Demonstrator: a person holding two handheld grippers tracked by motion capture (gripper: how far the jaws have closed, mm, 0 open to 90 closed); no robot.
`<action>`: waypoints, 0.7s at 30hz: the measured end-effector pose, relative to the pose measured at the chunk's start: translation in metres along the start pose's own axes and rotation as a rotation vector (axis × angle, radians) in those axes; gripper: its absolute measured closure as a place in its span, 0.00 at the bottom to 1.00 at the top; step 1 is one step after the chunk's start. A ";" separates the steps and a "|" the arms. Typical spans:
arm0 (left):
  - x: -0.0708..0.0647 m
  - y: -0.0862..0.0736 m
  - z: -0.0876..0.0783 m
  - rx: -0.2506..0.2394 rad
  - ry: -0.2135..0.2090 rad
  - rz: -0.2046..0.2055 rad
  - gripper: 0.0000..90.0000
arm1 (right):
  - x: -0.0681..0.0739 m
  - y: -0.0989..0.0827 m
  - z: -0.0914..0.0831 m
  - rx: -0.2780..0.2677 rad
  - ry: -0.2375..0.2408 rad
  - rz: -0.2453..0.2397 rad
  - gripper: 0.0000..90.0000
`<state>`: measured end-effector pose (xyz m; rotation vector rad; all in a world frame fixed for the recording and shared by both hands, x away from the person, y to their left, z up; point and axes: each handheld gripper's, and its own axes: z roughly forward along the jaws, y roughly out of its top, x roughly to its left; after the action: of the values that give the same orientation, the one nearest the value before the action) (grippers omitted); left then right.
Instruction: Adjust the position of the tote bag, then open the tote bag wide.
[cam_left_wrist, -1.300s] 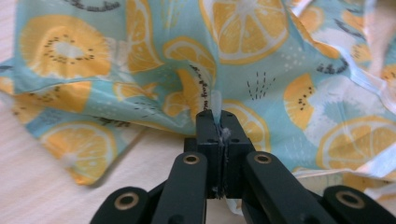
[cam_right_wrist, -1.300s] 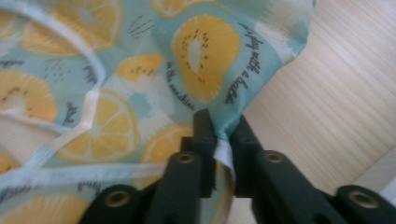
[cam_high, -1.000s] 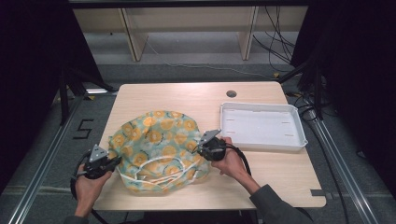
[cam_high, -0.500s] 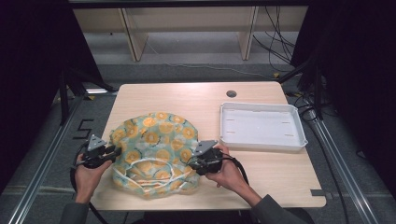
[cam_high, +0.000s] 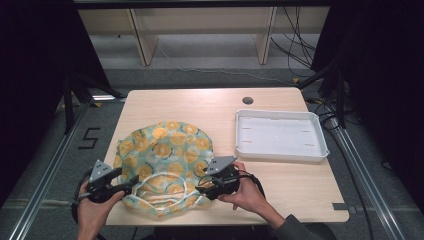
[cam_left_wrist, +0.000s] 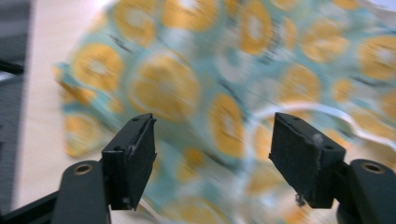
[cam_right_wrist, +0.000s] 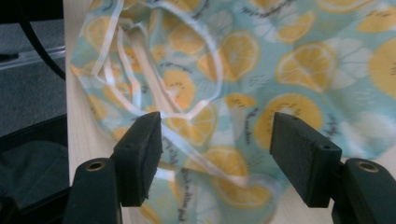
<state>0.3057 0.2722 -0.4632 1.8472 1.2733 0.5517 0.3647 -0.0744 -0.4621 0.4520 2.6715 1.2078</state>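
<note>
A teal cloth (cam_high: 165, 150) printed with orange slices lies crumpled on the front left of the table, its white straps (cam_high: 167, 189) looped at the near edge. My left gripper (cam_high: 131, 182) is at the cloth's near-left edge and my right gripper (cam_high: 202, 188) at its near-right edge. Both have just been opening their jaws. In the left gripper view the left gripper (cam_left_wrist: 212, 135) stands open over the blurred cloth (cam_left_wrist: 187, 84), pinching nothing. In the right gripper view the right gripper (cam_right_wrist: 215, 130) is open above cloth (cam_right_wrist: 289, 70) and straps (cam_right_wrist: 140, 60), its pads clear of both.
An empty white tray (cam_high: 280, 156) sits on the right half of the wooden table (cam_high: 200, 107). A dark round grommet (cam_high: 247, 100) is set near the far edge. Cables trail from both grippers over the near table edge.
Both grippers were shut on the cloth's sides and have opened and let go. The right one drew back toward the near edge; the left went forward, then back. The cloth has settled lower.
</note>
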 end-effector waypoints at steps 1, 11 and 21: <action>0.000 0.000 0.000 0.000 0.000 0.000 0.30 | 0.002 0.000 0.001 0.015 0.005 0.014 0.38; -0.022 -0.023 -0.004 0.004 -0.028 0.026 0.29 | 0.013 0.000 0.018 0.046 0.053 -0.004 0.36; -0.019 -0.024 -0.005 0.000 -0.006 0.036 0.26 | 0.021 0.003 0.033 0.067 0.084 -0.023 0.34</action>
<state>0.2811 0.2603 -0.4784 1.8743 1.2380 0.5651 0.3542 -0.0426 -0.4821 0.3882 2.7873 1.1582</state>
